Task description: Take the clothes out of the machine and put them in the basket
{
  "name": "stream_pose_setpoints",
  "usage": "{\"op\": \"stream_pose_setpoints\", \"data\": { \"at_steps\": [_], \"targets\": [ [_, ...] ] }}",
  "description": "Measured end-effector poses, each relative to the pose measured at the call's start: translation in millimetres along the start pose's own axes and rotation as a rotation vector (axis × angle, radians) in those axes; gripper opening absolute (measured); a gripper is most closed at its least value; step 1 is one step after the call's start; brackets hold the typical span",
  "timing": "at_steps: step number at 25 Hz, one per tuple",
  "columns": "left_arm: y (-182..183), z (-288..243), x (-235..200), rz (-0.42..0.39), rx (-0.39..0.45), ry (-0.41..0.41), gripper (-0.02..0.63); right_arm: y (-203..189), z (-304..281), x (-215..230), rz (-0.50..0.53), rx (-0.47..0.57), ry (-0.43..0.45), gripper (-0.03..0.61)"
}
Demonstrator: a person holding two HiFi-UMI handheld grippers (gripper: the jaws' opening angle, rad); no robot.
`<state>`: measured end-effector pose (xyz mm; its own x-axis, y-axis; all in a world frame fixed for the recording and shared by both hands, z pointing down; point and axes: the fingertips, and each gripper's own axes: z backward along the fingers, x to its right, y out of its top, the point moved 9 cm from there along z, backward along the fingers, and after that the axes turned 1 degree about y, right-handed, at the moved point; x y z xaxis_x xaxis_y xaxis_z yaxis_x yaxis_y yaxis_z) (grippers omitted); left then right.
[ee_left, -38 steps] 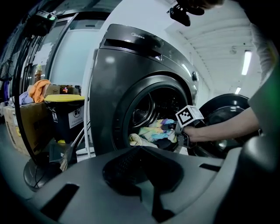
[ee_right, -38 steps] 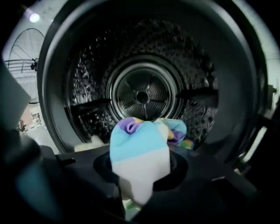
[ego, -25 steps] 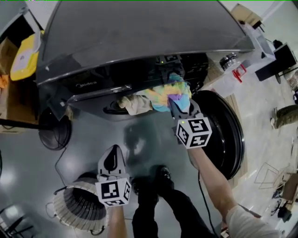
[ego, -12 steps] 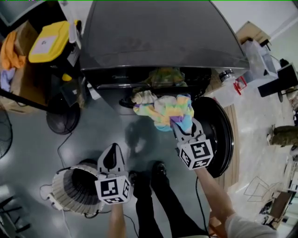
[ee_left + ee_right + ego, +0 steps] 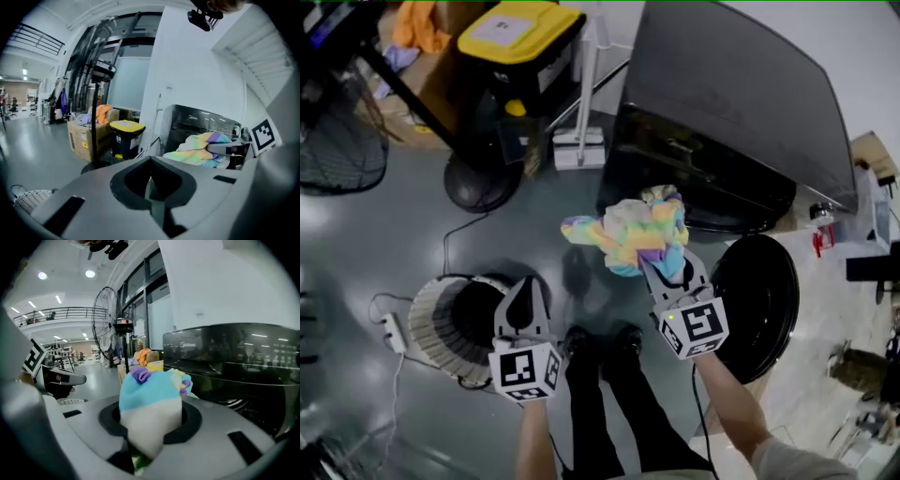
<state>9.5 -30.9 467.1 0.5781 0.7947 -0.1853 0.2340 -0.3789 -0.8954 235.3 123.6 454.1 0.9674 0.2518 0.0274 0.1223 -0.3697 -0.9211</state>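
- The grey floor (image 5: 356, 244) runs under everything, glossy, with a cable trailing across it
- The dark washing machine (image 5: 731, 103) stands at the far side, its round door (image 5: 764, 291) swung wide open and hanging to the right of the person's legs
- To the left of the machine sits a black bin with a yellow lid (image 5: 520, 37), and nearer stands the round base of a fan (image 5: 483, 183)
- The basket (image 5: 431, 323), pale and ribbed with a dark inside, stands on the floor to the person's left; from the left gripper view only its rim (image 5: 30, 199) shows, low at the left
- The clothes (image 5: 633, 230), a bundle in pastel rainbow stripes, are out of the drum and held in the air in front of the machine, to the right of the basket and not over it
- The right claw (image 5: 666, 267) is pinching that bundle by its near end; in the right gripper view the cloth (image 5: 150, 399) fills the gap between the jaws and bulges over them
- The left claw (image 5: 525, 286) hangs above the near right edge of the basket, its jaws pressed together with nothing in them (image 5: 151, 187)
- A white power strip (image 5: 394, 328) lies on the floor just left of the basket
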Motion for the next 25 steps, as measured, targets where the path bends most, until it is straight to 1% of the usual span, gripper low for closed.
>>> {"op": "stream_pose_setpoints", "data": {
  "at_steps": [5,10,13,20,23,25],
  "targets": [
    [-6,45,-56,0.069,0.039,0.162,0.017,19,-36,-75,0.055,0.003,0.190,0.149],
    [-30,113,-118,0.158,0.071,0.349,0.017,33,-62,-177,0.127,0.010,0.412,0.149],
    [-48,156,-147,0.215,0.082,0.457,0.017,35,-72,-237,0.146,0.010,0.530,0.150],
    [-91,241,-206,0.294,0.088,0.628,0.017,19,-87,-365,0.173,-0.019,0.733,0.150],
    [-108,266,-221,0.323,0.084,0.683,0.017,0,-95,-405,0.193,-0.066,0.801,0.152],
    [-118,276,-230,0.335,0.082,0.705,0.017,-19,-103,-427,0.211,-0.110,0.831,0.152]
  ]
}}
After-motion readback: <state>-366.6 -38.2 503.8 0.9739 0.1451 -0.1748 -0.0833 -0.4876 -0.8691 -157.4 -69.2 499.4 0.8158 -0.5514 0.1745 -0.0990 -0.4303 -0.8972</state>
